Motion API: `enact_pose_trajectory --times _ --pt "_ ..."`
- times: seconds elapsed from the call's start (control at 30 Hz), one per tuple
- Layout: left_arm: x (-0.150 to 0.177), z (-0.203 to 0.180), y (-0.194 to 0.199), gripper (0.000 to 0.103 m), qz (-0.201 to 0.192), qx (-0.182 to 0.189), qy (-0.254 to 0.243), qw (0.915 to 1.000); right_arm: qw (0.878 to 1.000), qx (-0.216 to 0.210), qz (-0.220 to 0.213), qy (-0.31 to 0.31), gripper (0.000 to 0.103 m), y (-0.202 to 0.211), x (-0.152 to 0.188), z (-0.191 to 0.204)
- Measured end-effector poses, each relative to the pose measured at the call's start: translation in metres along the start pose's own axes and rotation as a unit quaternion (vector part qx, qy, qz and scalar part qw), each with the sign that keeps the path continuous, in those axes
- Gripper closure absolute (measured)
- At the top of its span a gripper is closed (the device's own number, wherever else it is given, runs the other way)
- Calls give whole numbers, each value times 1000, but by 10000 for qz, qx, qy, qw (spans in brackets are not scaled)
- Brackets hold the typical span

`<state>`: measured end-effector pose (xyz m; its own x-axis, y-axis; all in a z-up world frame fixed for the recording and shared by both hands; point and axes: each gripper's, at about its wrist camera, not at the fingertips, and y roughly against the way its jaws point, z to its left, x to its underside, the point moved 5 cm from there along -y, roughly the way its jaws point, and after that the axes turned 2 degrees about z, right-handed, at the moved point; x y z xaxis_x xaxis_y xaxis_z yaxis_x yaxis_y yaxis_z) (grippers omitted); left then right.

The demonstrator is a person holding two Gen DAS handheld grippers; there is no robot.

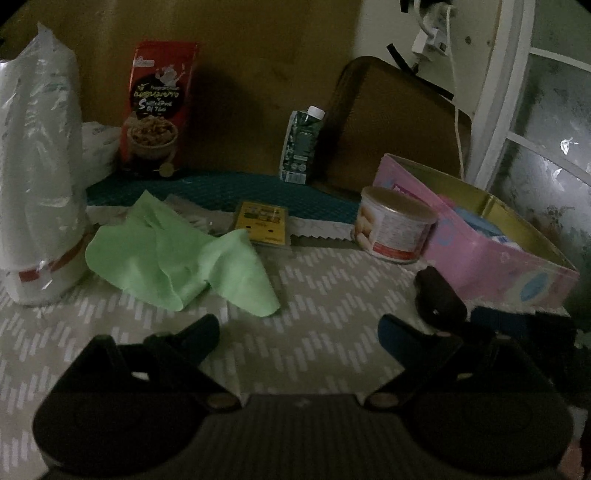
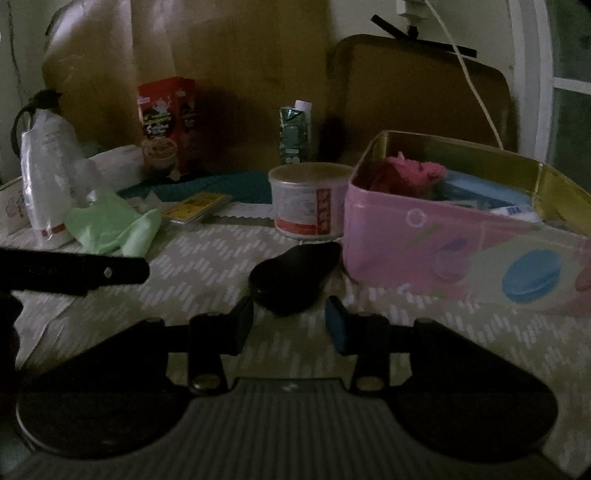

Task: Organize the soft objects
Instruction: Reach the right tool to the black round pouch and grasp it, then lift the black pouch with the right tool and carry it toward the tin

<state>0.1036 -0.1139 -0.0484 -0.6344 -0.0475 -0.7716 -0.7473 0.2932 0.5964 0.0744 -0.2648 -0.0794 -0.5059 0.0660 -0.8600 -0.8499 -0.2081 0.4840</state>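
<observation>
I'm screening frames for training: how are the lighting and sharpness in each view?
Left wrist view: dim, with fisheye bending; the green cloth is fairly sharp. Right wrist view: equally dim and softer; the pink tin looks smeared.

Dim rm; brown board [image 1: 236, 74] vs pale wall [image 1: 380, 26], window [image 1: 546, 122] right.

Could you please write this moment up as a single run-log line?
left gripper: open, empty, facing green cloth | right gripper: open, empty, near black object | pink tin: open
</observation>
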Motion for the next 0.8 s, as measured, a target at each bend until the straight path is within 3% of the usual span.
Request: enact_pose_trajectory --times 0.17,0.27,0.47,0.6,0.73,0.8 --pt "-1 4 -1 7 -18 76 87 9999 9998 -1 86 -203 46 -13 -14 -4" --pt "-1 5 1 7 -78 140 174 9997 9994 -81 245 -224 45 -28 -20 -2" --pt "-3 16 11 6 -377 304 498 9976 9988 -191 413 173 38 -41 -26 15" --pt "-4 20 10 6 -331 391 650 9966 9984 -343 410 -208 14 -40 -31 13" --pt "-4 21 11 6 -381 421 664 9962 9947 -279 451 -876 11 -51 -37 5" --pt "-4 21 11 6 -393 435 676 9960 9952 -128 377 -890 14 -58 -37 6"
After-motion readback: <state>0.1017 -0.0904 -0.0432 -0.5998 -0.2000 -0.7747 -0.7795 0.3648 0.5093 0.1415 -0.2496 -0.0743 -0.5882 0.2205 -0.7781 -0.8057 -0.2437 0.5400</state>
